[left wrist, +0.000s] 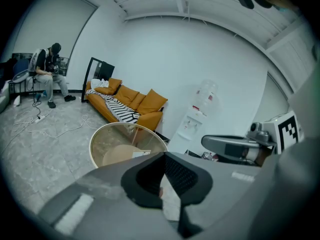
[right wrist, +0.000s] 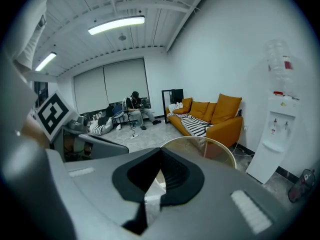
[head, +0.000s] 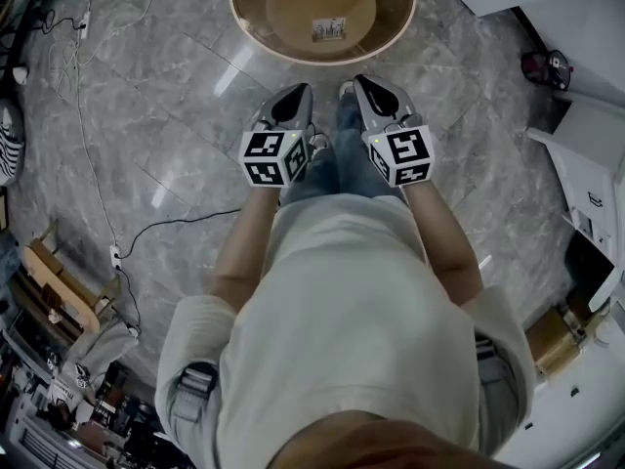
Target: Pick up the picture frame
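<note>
A small picture frame [head: 329, 29] lies flat on a round glass table [head: 240, 20] just ahead of me. In the left gripper view the frame [left wrist: 141, 154] shows as a pale card on the table [left wrist: 96, 140], just beyond the jaws. My left gripper [head: 293, 97] and right gripper [head: 363, 88] are held side by side short of the table's near rim. The left gripper [left wrist: 162, 157] is shut with nothing between its pads. The right gripper [right wrist: 160, 155] is shut and empty too, and its jaws hide the frame in its own view.
An orange sofa [left wrist: 131, 101] with a striped throw stands behind the table, and a water dispenser [right wrist: 278, 129] is against the wall. Cables [head: 83, 115] trail over the marble floor at the left. White furniture [head: 586, 164] lines the right side. A person [left wrist: 50, 69] sits far back.
</note>
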Demonstrator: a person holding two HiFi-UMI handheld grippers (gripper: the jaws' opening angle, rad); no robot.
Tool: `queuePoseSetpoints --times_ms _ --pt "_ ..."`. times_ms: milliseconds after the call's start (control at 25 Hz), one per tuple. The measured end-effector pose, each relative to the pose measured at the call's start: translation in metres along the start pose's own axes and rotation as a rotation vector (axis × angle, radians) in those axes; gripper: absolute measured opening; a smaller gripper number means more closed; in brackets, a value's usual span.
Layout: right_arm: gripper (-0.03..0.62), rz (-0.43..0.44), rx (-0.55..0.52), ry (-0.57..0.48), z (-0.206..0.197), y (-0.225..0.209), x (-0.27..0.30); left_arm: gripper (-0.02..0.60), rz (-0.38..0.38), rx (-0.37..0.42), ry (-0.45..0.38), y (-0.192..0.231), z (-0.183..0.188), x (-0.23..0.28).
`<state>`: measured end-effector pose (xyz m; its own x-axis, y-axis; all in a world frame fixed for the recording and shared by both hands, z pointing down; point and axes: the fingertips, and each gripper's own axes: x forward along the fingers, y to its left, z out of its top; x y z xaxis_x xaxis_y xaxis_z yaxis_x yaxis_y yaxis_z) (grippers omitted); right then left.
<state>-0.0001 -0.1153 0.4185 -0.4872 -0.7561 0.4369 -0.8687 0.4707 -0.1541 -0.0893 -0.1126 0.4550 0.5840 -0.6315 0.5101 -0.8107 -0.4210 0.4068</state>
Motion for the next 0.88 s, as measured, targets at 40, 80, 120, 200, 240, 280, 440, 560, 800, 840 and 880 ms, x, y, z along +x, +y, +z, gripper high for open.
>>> queuePoseSetpoints --times_ms 40,80,120,200,240,280,440,560,800,840,880 --pt "0.000 0.004 -0.004 0.010 -0.004 -0.006 0.008 0.000 0.006 -0.005 0.004 0.004 -0.002 0.009" --pt "0.000 0.009 -0.009 0.022 -0.009 -0.011 0.015 0.000 0.014 -0.014 0.010 0.009 -0.004 0.018" --pt "0.000 0.014 -0.015 0.035 -0.014 -0.017 0.023 0.000 0.024 -0.027 0.016 0.015 -0.007 0.027" --pt "0.000 0.025 -0.024 0.059 -0.022 -0.028 0.039 0.000 0.044 -0.063 0.027 0.026 -0.011 0.043" --pt "0.000 0.031 -0.026 0.069 -0.026 -0.033 0.048 0.000 0.053 -0.078 0.031 0.033 -0.013 0.051" --pt "0.000 0.036 -0.028 0.077 -0.030 -0.038 0.056 0.000 0.063 -0.086 0.036 0.039 -0.015 0.059" --pt "0.000 0.058 -0.032 0.117 -0.051 -0.056 0.089 0.001 0.100 -0.098 0.068 0.062 -0.025 0.090" --pt "0.000 0.072 -0.027 0.148 -0.069 -0.067 0.112 0.000 0.122 -0.107 0.095 0.079 -0.035 0.110" --pt "0.000 0.063 0.003 0.217 -0.110 -0.091 0.145 0.000 0.151 -0.112 0.165 0.103 -0.063 0.146" --pt "0.000 0.058 0.010 0.227 -0.116 -0.094 0.150 0.001 0.151 -0.112 0.174 0.106 -0.067 0.151" --pt "0.000 0.053 0.019 0.238 -0.123 -0.098 0.155 0.000 0.152 -0.111 0.183 0.109 -0.071 0.157"
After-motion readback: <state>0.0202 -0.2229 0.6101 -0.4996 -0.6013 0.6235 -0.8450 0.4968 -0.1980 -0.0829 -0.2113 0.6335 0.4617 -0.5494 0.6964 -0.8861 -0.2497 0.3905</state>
